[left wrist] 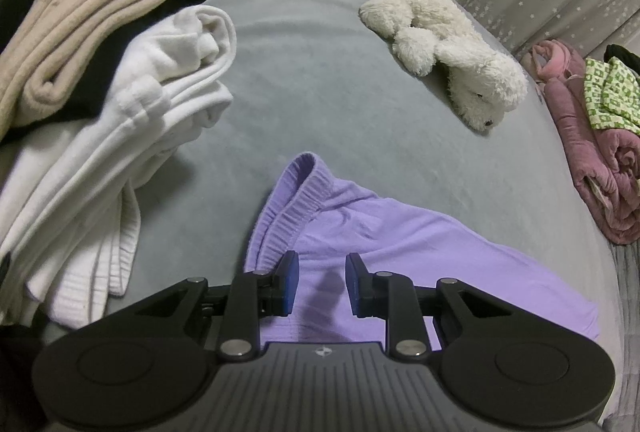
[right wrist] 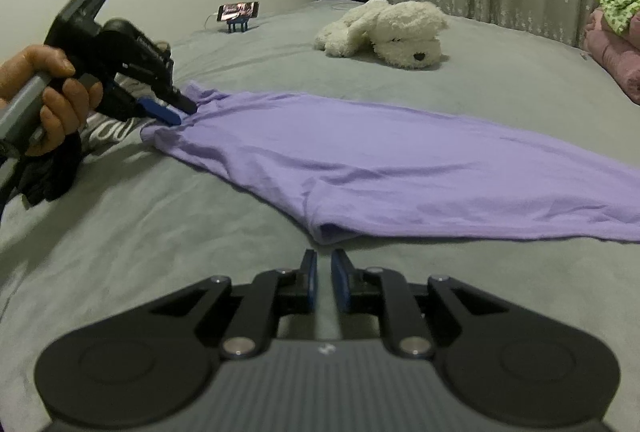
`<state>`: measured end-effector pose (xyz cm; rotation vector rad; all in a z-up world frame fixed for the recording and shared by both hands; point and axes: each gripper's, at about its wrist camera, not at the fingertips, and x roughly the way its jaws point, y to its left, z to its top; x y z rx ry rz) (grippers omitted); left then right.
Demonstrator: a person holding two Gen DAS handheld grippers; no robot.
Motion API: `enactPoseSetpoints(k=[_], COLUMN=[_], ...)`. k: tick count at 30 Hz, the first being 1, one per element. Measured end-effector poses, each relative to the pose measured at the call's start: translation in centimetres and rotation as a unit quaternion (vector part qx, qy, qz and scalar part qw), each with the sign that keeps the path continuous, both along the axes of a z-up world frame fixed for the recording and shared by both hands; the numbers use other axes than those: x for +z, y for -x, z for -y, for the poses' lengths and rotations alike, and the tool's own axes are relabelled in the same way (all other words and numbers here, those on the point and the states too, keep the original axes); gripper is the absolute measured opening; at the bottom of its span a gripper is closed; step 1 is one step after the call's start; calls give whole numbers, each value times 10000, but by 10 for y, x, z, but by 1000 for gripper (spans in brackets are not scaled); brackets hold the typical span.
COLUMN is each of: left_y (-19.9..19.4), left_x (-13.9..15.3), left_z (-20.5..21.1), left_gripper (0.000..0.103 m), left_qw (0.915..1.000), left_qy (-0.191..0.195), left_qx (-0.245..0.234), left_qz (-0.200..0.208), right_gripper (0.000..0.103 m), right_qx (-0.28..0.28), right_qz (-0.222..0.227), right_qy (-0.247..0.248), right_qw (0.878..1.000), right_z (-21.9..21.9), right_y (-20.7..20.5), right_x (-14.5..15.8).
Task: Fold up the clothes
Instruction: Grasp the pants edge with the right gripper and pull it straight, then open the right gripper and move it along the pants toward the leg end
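No legible writing on purple garment (right wrist: 400, 160)

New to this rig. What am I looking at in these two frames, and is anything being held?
No robot arm: a person holds handheld tongs in each hand, each with a fisheye camera looking along its fingers.

Left view: the left tongs sit over a purple garment on a grey bed, jaws apart, with fabric between them; whether they pinch it is unclear.

Right view: the right tongs are opening, nothing between them, short of the garment's hem. The hand holds the left tongs.

Also there: folded clothes, a plush dog, a phone.
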<state>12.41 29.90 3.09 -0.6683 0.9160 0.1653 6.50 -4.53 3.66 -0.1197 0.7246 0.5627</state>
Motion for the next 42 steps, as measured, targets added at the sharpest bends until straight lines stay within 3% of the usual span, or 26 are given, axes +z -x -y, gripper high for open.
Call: enactPoseSetpoints(k=[14, 29, 33, 42], left_y=[0, -1, -1, 0], left_x=[0, 0, 0, 0], left_z=[0, 0, 0, 1], left_gripper=[23, 23, 23, 23], left_qw=[10000, 10000, 10000, 9999], left_qy=[-63, -52, -62, -97], left_qx=[-29, -44, -52, -63], left_qz=[-20, -22, -24, -32], right_gripper=[12, 17, 18, 18], right_qx=[-316, -569, -638, -1351], right_qz=[472, -90, -106, -117], right_qy=[-294, 189, 115, 50], right_qw=[9980, 9982, 9978, 9908], right_z=[-1, -49, -38, 20], right_y=[-17, -73, -71, -82], right_x=[35, -5, -8, -11])
